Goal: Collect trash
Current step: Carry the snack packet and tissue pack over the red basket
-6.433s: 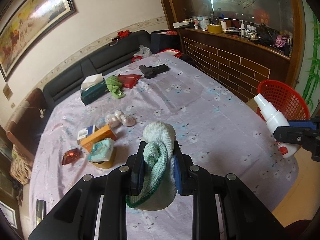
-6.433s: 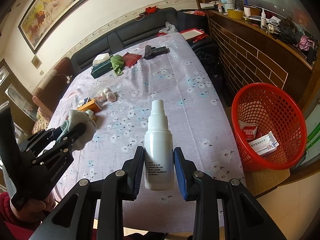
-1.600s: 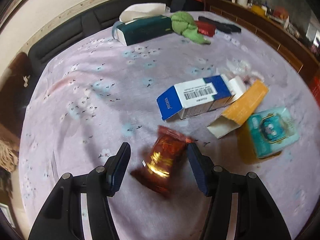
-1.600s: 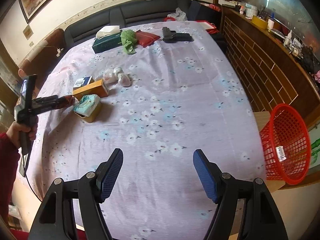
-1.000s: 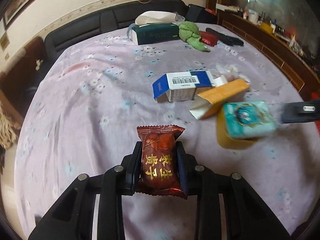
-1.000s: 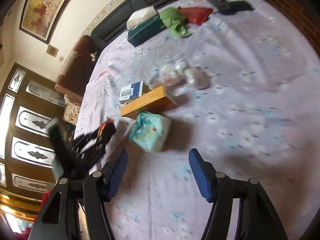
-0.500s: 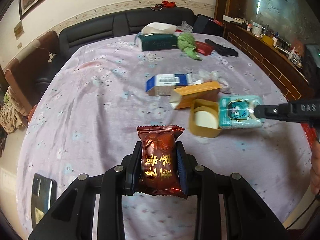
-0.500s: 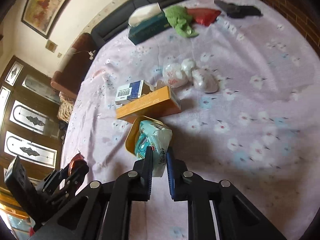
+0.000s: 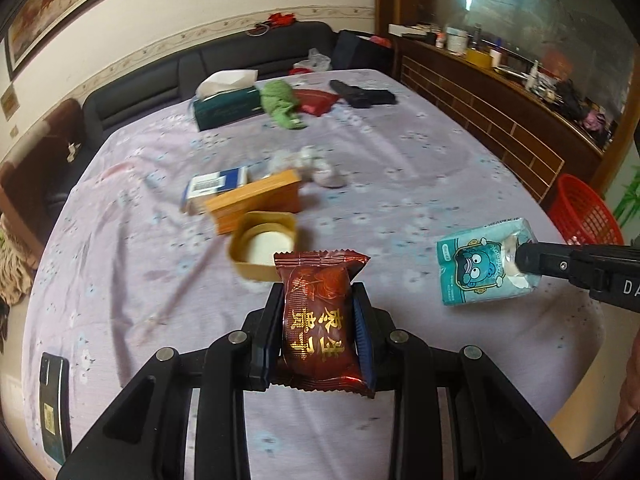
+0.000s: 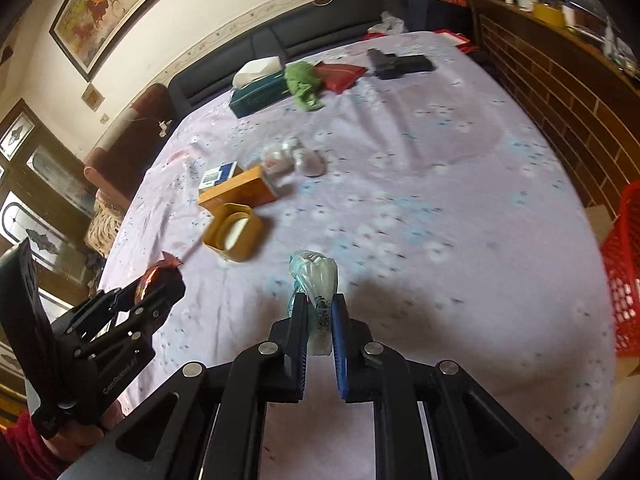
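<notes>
My left gripper [image 9: 318,304] is shut on a dark red snack packet [image 9: 318,320] with gold characters, held above the table's near edge. In the right wrist view the same left gripper [image 10: 160,284] shows at lower left with the red packet [image 10: 154,278]. My right gripper [image 10: 319,312] is shut on a teal tissue pack [image 10: 314,276], lifted off the cloth; the left wrist view shows that tissue pack [image 9: 480,266] pinched by the right gripper [image 9: 520,258]. A red mesh basket [image 9: 584,216] stands past the table's right edge, also in the right wrist view [image 10: 624,276].
On the flowered tablecloth [image 9: 400,184] lie an open yellow tin [image 9: 264,248], an orange box [image 9: 256,200], a blue-white box [image 9: 216,184], crumpled plastic [image 9: 312,164], a tissue box [image 9: 226,106], a green cloth [image 9: 280,104] and a black object [image 9: 364,94]. A phone [image 9: 54,392] lies near left.
The right gripper closed on the teal tissue pack and lifted it off the yellow tin, carrying it right. The left gripper kept the red packet and drew back and up from the table.
</notes>
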Available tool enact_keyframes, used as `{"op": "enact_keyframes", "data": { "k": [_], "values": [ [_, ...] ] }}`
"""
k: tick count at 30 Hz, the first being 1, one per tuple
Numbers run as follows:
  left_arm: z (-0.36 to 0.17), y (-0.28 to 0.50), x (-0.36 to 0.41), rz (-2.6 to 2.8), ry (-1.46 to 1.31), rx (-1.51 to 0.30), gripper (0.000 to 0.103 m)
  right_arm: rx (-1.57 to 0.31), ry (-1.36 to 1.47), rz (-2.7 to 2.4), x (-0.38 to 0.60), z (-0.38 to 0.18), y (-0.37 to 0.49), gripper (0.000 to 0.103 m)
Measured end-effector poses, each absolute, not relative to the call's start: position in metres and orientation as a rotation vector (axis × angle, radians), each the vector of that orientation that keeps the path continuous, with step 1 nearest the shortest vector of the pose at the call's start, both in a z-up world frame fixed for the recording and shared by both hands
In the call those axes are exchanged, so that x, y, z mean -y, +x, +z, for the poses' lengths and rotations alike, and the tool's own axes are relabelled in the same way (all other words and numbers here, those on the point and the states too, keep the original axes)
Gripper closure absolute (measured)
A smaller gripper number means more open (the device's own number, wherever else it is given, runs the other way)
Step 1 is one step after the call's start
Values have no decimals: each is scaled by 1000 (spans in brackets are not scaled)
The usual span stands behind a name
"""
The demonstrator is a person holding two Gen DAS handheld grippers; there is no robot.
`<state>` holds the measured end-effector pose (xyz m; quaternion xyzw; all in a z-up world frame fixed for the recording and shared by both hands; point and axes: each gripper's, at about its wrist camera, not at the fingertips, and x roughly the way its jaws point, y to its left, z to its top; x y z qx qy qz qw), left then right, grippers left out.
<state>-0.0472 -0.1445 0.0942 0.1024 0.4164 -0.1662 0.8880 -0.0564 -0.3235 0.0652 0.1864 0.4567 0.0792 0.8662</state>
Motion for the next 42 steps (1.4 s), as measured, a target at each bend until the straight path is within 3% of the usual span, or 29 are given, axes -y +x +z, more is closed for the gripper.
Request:
{"op": "enact_keyframes", "data": {
  "k": [42],
  "values": [
    [124,-77,272,-440,330,-785,73,-821,442,41,445,102,-132,91]
  ]
}}
